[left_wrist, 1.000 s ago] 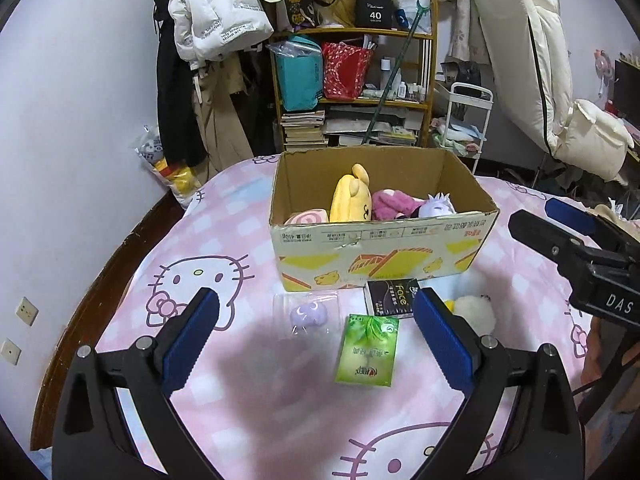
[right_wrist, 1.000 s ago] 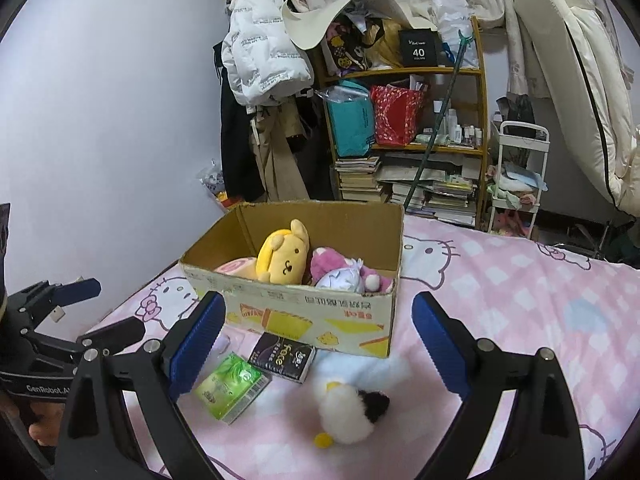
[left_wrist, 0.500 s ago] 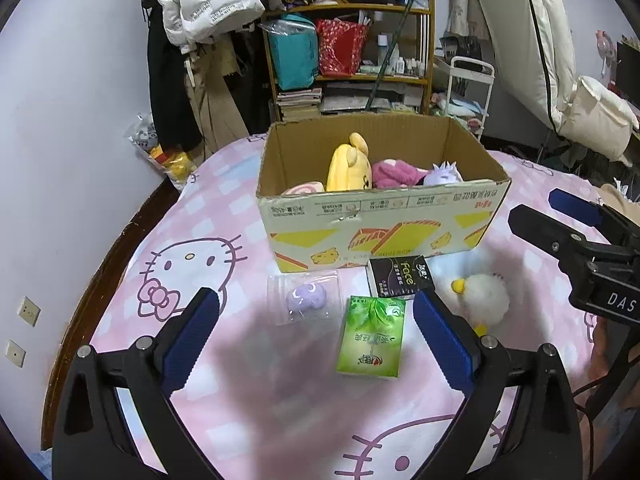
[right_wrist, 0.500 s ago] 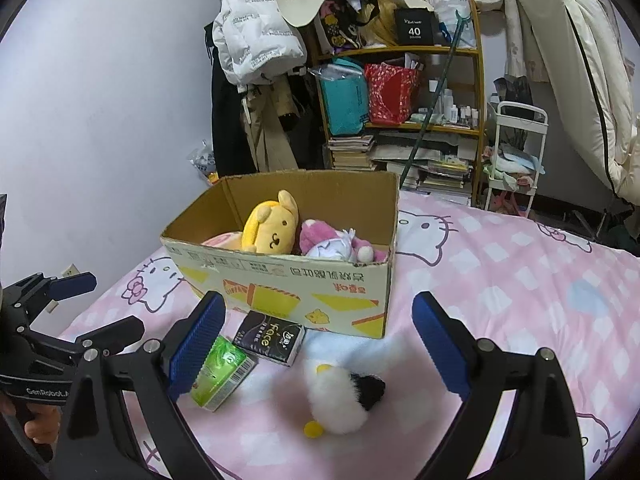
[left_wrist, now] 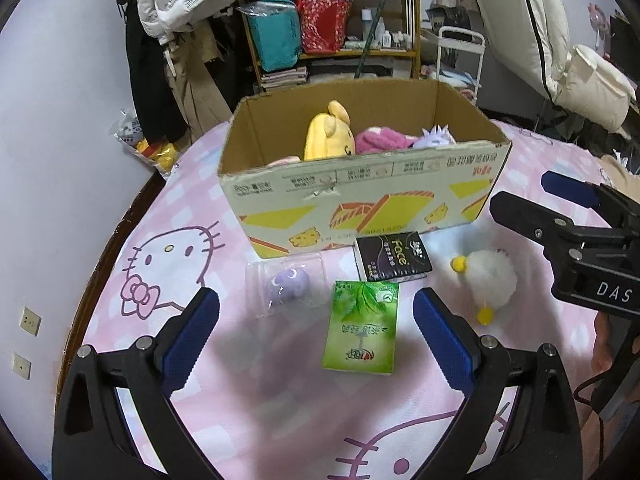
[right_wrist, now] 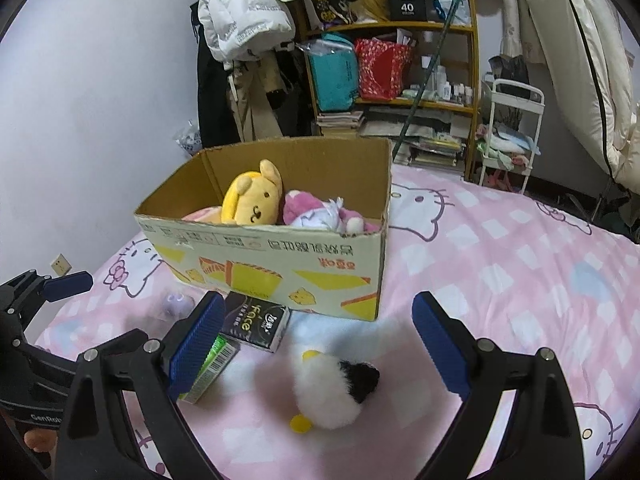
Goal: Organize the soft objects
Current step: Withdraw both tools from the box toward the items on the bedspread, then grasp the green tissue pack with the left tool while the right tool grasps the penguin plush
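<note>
An open cardboard box (left_wrist: 360,184) stands on the pink bed and holds a yellow plush (left_wrist: 328,136), a pink plush (left_wrist: 380,142) and a pale purple one (left_wrist: 436,136). In front of it lie a purple toy in a clear wrap (left_wrist: 288,284), a green tissue pack (left_wrist: 362,328), a black tissue pack (left_wrist: 394,256) and a white fluffy plush (left_wrist: 488,276). My left gripper (left_wrist: 316,332) is open above the green pack. My right gripper (right_wrist: 316,336) is open above the white plush (right_wrist: 332,388); the box (right_wrist: 280,256) is just beyond.
The bed has a pink Hello Kitty sheet (left_wrist: 168,264). Behind it stand a cluttered wooden shelf (right_wrist: 392,60), hanging coats (right_wrist: 240,20) and a white cart (right_wrist: 512,128). A folded white mattress (left_wrist: 540,32) leans at the right. The wall is at the left.
Both grippers have moved forward and down toward the objects in front of the box. Both stay open. No object has moved.
</note>
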Demonstrator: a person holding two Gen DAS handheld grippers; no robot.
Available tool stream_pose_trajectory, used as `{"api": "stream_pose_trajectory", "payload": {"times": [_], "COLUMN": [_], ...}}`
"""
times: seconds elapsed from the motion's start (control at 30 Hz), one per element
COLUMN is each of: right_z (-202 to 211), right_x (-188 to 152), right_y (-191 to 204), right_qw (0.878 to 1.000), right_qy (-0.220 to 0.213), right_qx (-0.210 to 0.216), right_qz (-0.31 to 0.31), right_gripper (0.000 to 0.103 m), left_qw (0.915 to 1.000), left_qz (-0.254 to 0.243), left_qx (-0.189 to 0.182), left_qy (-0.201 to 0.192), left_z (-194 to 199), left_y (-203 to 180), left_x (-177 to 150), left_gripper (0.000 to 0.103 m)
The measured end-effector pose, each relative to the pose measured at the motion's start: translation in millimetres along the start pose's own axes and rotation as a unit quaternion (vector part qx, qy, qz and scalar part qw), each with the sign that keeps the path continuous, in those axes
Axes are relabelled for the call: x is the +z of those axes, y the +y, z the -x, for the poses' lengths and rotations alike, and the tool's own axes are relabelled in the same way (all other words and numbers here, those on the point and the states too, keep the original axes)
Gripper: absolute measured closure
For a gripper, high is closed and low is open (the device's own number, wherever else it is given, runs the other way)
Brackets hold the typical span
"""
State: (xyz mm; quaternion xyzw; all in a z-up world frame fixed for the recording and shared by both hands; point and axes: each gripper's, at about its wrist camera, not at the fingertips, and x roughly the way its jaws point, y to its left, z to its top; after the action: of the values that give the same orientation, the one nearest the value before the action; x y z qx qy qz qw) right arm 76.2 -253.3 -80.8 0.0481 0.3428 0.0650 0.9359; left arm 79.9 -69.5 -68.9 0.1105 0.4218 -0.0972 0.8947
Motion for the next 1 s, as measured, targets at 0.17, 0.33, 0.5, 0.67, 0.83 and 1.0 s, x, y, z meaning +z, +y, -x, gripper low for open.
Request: {"api": "stream_pose_trajectory", "payload": {"times": [0.17, 0.33, 0.5, 0.67, 0.83, 1.0], "right_z": [-10, -18, -28, -34, -41, -51], "right_x": [-4, -7, -11, -14, -17, -22], "right_y": [-2, -6, -8, -13, -20, -21], "right_qw": [1.000, 0.999, 0.998, 0.997, 0.995, 0.991], "right_qy": [0.018, 0.031, 0.050, 0.065, 0.083, 0.122], "right_qx": [-0.007, -0.009, -0.011, -0.006, -0.003, 0.006], "right_qz": [-0.003, -0.010, -0.020, -0.035, -0.048, -0.049], "right_gripper": [0.004, 0.004, 0.004, 0.004, 0.004, 0.004], "left_qw": [0.9998, 0.9992, 0.9986, 0.9974, 0.9951, 0.9935], "left_qz": [-0.004, -0.005, -0.002, -0.014, -0.020, -0.021], "left_qx": [-0.006, -0.012, -0.015, -0.017, -0.020, -0.022], "left_qy": [0.019, 0.037, 0.051, 0.068, 0.095, 0.109], "left_z": [-14, -27, -37, -47, -63, -72], "left_y": [-4, -5, -5, -9, -10, -9], "left_x": [-2, -3, -5, -7, -10, -12], "left_gripper": [0.007, 0.007, 0.007, 0.007, 0.007, 0.007]}}
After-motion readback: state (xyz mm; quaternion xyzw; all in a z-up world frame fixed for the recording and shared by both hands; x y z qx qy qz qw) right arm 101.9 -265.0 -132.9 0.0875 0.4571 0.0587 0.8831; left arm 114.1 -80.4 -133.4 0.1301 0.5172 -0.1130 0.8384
